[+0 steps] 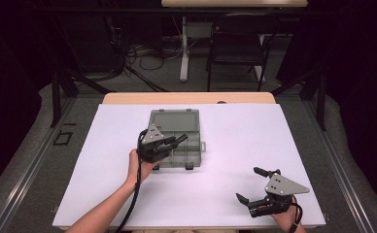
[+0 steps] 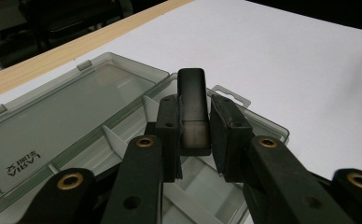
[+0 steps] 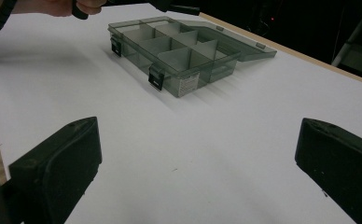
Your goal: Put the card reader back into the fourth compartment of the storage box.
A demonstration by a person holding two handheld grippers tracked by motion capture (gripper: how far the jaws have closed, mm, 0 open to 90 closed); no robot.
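High view overhead, tool views low — shared clear organizer box [image 1: 177,141].

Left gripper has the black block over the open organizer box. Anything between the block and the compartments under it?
Nothing visible. The left gripper is shut on the black block above the organizer box, whose lid lies folded back flat. The compartments below look empty, with just upright dividers between them. The right gripper is open, well off to the side.

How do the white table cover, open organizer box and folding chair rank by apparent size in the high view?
1. white table cover
2. folding chair, though it stands farther off, so unsure
3. organizer box
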